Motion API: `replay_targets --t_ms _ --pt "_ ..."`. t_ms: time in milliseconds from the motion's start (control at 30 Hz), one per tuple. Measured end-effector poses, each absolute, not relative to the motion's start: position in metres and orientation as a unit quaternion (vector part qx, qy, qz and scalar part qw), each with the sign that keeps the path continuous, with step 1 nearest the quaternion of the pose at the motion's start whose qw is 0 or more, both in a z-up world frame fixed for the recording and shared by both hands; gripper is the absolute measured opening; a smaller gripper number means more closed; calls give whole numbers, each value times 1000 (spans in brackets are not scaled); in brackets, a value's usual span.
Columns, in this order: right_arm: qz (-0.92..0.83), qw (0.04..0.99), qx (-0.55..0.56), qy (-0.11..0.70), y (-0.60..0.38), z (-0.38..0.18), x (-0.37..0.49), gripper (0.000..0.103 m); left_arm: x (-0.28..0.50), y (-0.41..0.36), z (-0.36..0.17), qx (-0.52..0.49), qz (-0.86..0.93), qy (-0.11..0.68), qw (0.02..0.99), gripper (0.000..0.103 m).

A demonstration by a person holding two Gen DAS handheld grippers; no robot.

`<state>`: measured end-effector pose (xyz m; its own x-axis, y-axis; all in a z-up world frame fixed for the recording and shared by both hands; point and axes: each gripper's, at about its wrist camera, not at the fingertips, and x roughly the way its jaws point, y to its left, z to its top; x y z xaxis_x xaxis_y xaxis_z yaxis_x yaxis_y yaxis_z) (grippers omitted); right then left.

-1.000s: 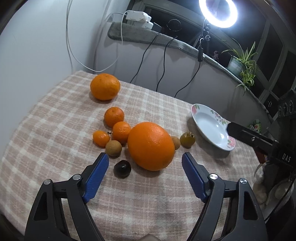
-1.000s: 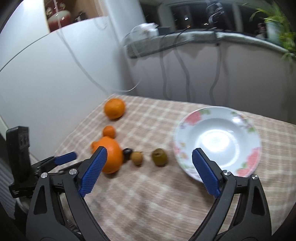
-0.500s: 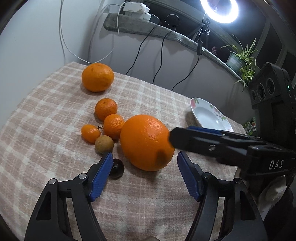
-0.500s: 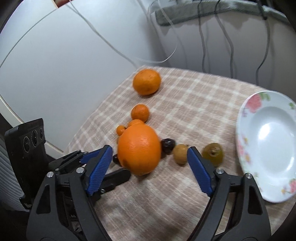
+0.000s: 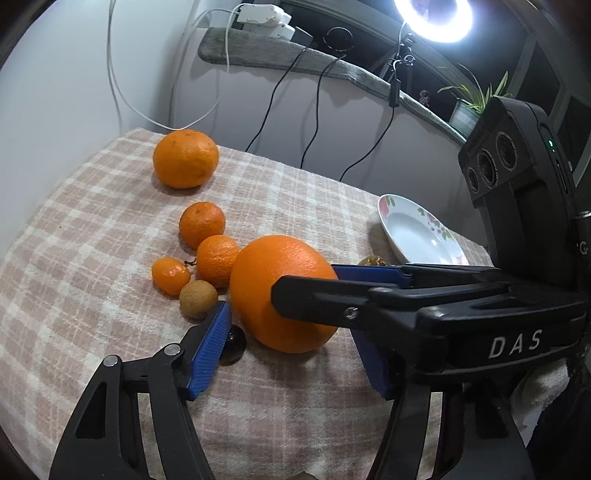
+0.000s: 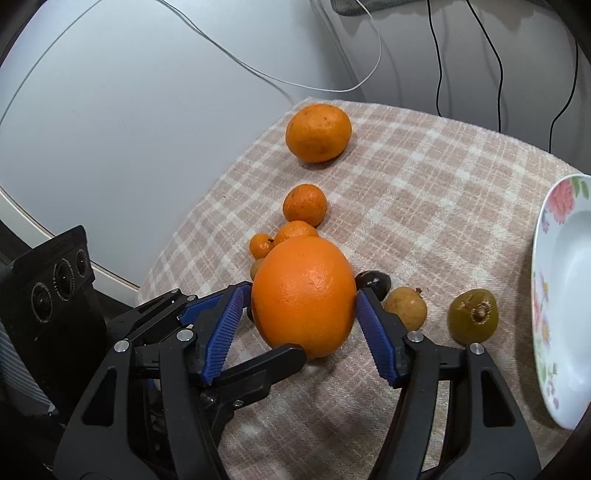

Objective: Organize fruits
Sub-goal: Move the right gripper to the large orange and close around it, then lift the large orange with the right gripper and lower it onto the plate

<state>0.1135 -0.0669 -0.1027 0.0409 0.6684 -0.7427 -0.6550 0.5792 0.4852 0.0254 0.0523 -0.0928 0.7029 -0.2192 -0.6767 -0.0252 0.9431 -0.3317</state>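
I'm closing my right tool (image 6: 303, 314) on the big orange (image 6: 303, 295), pads touching both sides; left tool (image 5: 295, 354) spread beside it. Next: lift, carry to plate (image 6: 565, 295).

A home room set up for recording: a table under a checked cloth (image 5: 110, 258) stands against a white wall, a floral plate (image 6: 561, 295) on it. Behind, a ring light (image 5: 432, 16), trailing cables (image 5: 273, 99), a power strip (image 5: 264, 16) and a potted plant (image 5: 469, 103) line a window ledge.

Right hand-held gripper (image 5: 334, 286) reaches across the big orange (image 5: 282, 295) on checked cloth (image 5: 92, 258).
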Motion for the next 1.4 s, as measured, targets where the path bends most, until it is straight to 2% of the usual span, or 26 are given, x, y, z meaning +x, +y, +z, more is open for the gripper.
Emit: replay_targets --t_ms 533,1400 --pt "456 710 21 536 -67 -109 116 66 32 43 -91 -126 -40 383 914 64" --pt "426 756 82 489 -151 -59 114 65 46 -25 -48 -71 -97 337 934 64"
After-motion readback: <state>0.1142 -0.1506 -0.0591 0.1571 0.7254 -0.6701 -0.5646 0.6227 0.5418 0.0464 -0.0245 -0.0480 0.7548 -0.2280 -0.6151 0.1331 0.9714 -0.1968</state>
